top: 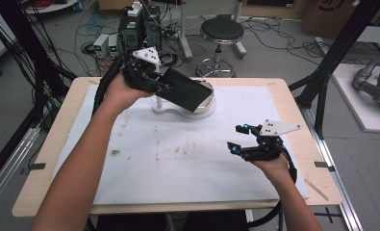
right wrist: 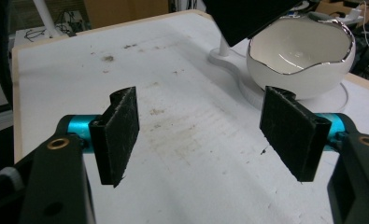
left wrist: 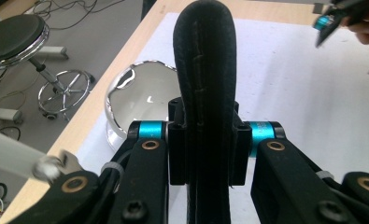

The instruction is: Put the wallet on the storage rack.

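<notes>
Presently the left claw [top: 171, 86] is clamped on a black case [top: 187, 90], long axis slanting over the bowl [top: 208, 98] just beyond; right claw [top: 239, 138] stands apart, empty.

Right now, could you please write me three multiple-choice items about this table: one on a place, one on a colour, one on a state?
1. The black case is where?
A. above the bowl
B. flat on the mat
C. on the stool

2. The bowl's inside is which colour?
A. red
B. white
C. blue

3. The right tongs are how?
A. shut on the case
B. shut on the bowl
C. open, with nothing between them

A: the left tongs hold it over the bowl in the high view.
B: the right gripper view shows white inside.
C: bare mat shows between the pads.
</notes>
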A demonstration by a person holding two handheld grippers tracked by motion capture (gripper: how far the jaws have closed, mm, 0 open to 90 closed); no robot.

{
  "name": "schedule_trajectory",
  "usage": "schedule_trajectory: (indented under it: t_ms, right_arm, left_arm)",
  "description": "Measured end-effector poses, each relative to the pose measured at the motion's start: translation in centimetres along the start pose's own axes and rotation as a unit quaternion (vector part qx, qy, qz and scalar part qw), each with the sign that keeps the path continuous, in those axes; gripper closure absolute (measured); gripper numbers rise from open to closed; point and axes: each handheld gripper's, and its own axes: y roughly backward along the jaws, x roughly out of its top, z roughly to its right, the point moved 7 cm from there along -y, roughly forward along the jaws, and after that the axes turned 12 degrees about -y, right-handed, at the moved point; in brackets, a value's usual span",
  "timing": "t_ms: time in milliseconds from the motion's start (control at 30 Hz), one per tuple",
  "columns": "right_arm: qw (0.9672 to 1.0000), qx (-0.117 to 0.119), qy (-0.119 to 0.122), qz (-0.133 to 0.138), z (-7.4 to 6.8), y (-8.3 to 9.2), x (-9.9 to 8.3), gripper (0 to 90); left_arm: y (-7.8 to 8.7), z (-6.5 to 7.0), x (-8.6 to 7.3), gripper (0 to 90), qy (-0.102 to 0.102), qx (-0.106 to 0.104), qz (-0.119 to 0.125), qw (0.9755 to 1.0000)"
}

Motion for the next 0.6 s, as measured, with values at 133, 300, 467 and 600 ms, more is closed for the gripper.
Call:
schedule_trajectory:
  t_ms: [133,300,467,600]
  right_arm:
    - [0.9999,-0.009,-0.001,-0.007,0.2,0.0,-0.3,26.8]
    - [0.9986,-0.042,-0.010,-0.032,1.3,-0.3,-1.4,23.5]
    - [0.9979,-0.050,-0.019,-0.037,1.8,-0.2,-1.8,23.5]
    - [0.9980,-0.049,-0.016,-0.036,1.7,-0.3,-1.8,23.7]
  left_arm:
    - [-1.3,-1.6,-0.1,75.2,0.001,0.019,-0.021,0.9996]
    - [-3.4,-2.2,-0.4,75.1,0.007,0.017,-0.031,0.9993]
    - [-5.1,-3.0,-0.9,75.1,0.003,0.029,-0.062,0.9976]
    - [-6.8,-3.4,-1.3,75.0,0.005,0.023,-0.084,0.9962]
